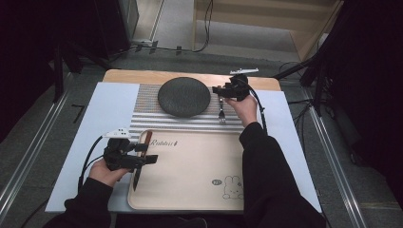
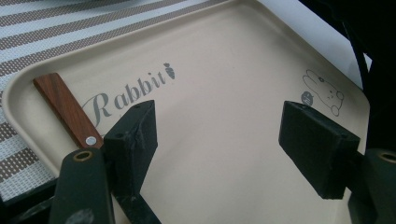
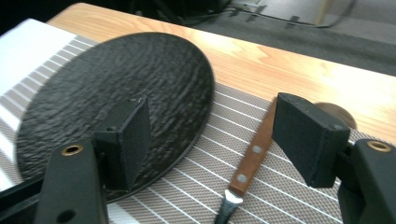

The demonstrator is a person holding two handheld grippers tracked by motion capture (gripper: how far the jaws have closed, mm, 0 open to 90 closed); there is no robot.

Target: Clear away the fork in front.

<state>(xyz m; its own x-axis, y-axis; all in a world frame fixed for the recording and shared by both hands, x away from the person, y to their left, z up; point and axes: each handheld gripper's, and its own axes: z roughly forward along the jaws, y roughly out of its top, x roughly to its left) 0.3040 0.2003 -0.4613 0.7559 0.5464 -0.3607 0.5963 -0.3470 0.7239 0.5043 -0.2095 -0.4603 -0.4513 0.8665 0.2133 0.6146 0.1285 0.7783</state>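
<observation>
A fork [image 1: 221, 114] with a wooden handle [image 3: 254, 149] lies on the striped placemat [image 1: 147, 107], just right of a dark round plate [image 1: 184, 96] [image 3: 116, 93]. My right gripper [image 1: 221, 91] [image 3: 215, 135] hovers over the fork's handle end with its jaws open; the handle sits low between them, untouched. A knife [image 1: 141, 161] with a wooden handle [image 2: 65, 109] lies along the left side of the beige tray [image 1: 190, 190] [image 2: 224, 70]. My left gripper [image 1: 148, 154] [image 2: 219, 140] hangs open above it, one jaw over the knife.
The tray bears a "Rabbit" print [image 2: 126, 91] and a bunny drawing [image 1: 232, 186]. A white cloth [image 1: 102, 114] covers the wooden table [image 1: 142, 76]. The person's dark sleeves come in from the bottom. Cables and dark stands surround the table.
</observation>
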